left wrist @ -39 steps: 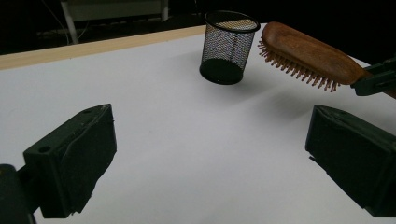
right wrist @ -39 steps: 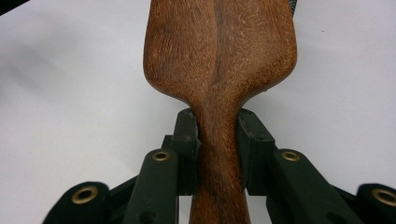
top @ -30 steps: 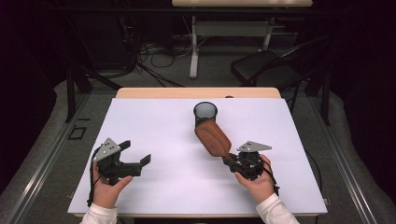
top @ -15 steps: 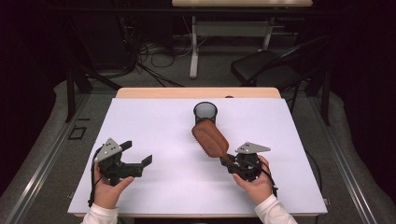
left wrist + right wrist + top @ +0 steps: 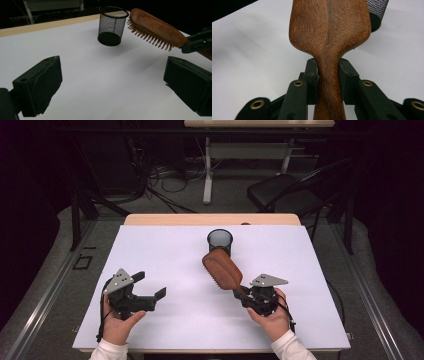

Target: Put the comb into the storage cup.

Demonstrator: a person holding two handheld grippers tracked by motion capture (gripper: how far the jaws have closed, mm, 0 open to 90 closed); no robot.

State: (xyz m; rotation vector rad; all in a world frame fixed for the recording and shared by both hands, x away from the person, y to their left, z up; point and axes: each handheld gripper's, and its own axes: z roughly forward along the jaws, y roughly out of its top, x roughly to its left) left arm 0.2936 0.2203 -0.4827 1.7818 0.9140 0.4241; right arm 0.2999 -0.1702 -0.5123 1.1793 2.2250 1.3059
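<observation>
Hairbrush [image 5: 221, 270]: judged rigid, light, smooth wood, best clamped at narrow handle, as by right gripper [image 5: 243, 293]; left gripper [image 5: 150, 287] gaped empty.

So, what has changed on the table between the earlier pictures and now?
Almost nothing visibly changed. The right gripper still clamps the handle of the wooden hairbrush, held above the white table with its head near the mesh cup, perhaps a touch closer to it than before. The left gripper stays open, holding nothing, in the same place. The cup has not moved.
</observation>
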